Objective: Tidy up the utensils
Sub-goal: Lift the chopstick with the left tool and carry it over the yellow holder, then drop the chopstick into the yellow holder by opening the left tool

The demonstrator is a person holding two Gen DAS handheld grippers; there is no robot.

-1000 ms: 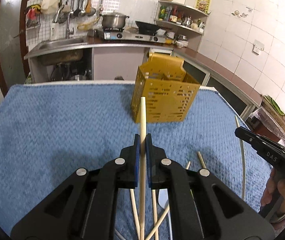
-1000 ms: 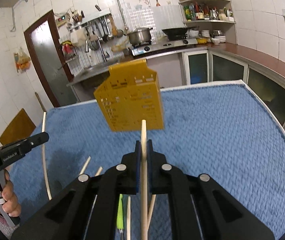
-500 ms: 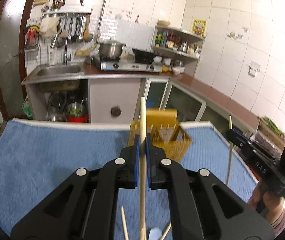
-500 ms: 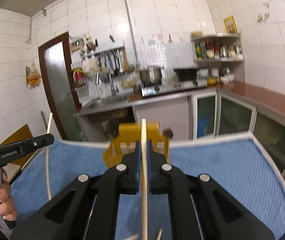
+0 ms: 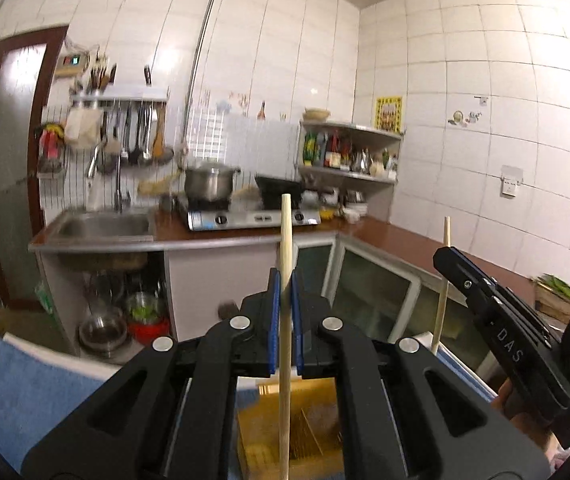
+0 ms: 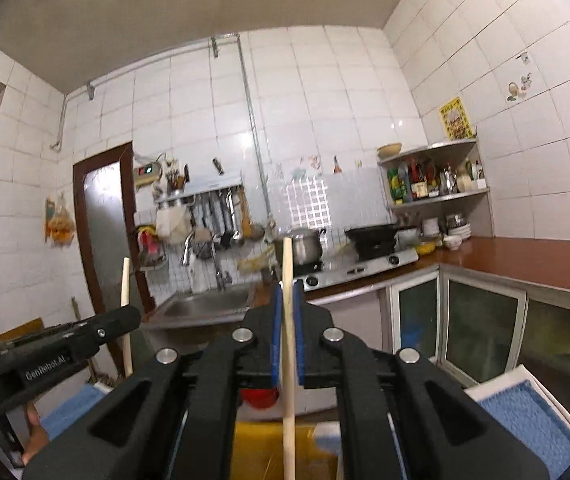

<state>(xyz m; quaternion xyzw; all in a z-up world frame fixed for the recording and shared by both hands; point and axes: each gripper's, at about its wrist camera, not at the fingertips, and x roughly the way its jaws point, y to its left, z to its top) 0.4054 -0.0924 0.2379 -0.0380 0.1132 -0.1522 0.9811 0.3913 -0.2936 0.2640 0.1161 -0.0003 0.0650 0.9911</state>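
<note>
In the left wrist view my left gripper [image 5: 285, 282] is shut on a pale wooden chopstick [image 5: 286, 232] that stands upright between the blue pads. Under it is the yellow perforated utensil basket [image 5: 269, 432], seen from above with its mouth open. At the right edge my right gripper [image 5: 447, 254] carries a second chopstick [image 5: 441, 308]. In the right wrist view the right gripper [image 6: 287, 292] is shut on its upright chopstick [image 6: 287, 264], above the yellow basket [image 6: 257, 448]. The left gripper [image 6: 127, 316] shows at the left with its chopstick [image 6: 125, 280].
A blue towel [image 5: 21, 388] covers the table, and its right corner [image 6: 525, 412] is in sight. Beyond stands a kitchen counter with a steel sink [image 5: 101, 226], a gas stove with a pot [image 5: 209, 182] and a corner shelf [image 5: 349, 152] of bottles. A hand [image 6: 35, 436] grips the left tool.
Both grippers have risen with their chopsticks and tipped up towards level. The basket has gone from ahead of them to beneath them, and the loose chopsticks on the towel have dropped out of sight.
</note>
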